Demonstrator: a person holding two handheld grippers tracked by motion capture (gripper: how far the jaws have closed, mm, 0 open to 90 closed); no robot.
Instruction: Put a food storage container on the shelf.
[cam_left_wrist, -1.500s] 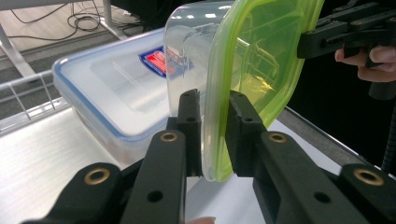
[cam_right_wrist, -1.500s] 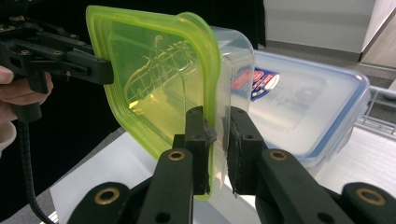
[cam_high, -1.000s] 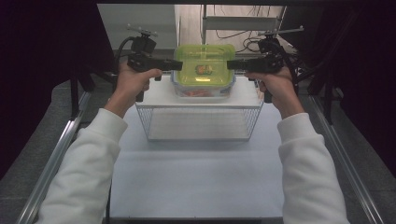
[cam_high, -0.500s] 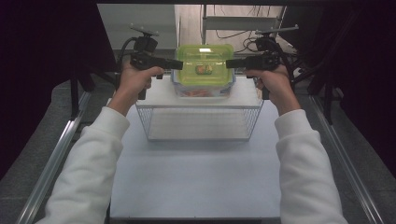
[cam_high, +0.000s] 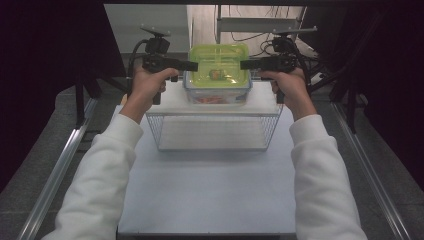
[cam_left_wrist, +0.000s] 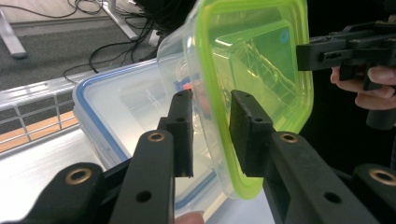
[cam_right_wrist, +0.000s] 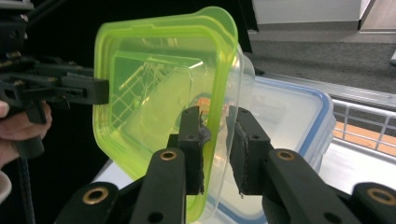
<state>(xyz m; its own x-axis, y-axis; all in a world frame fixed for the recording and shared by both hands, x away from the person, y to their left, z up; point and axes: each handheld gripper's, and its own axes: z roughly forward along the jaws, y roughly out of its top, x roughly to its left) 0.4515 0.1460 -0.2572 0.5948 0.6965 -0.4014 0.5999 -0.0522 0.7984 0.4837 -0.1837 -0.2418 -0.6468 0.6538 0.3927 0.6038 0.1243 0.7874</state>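
Green-lidded container (cam_high: 217, 72) sits stacked on a larger blue-rimmed clear container (cam_high: 216, 96) at the far middle of the table (cam_high: 210, 190), beyond the wire basket (cam_high: 215, 131). Something small and orange-brown shows through the green lid; contents otherwise unclear.

Left hand-held gripper (cam_high: 189, 65) comes in from the left and right hand-held gripper (cam_high: 246, 64) from the right, each reaching the lid's rim. In the left gripper view the left hand-held gripper (cam_left_wrist: 211, 135) has the lid edge and clear wall (cam_left_wrist: 243, 70) passing between its jaws, with a visible gap on both sides; the pads do not press. In the right gripper view the right hand-held gripper (cam_right_wrist: 215, 151) straddles the green rim (cam_right_wrist: 163, 88) likewise, jaws parted, one pad very near the rim but not clearly clamping. Both pairs of jaws have just been opening, with the container's edge between them.

Our reading: the small container looks placed on the larger one, and we judge the release is in hand rather than a fresh grasp. Stacking appears done. Left to do, as far as we can tell: draw both hand-held grippers sideways clear of the rim without dragging the lid. Basket holds nothing we can make out.
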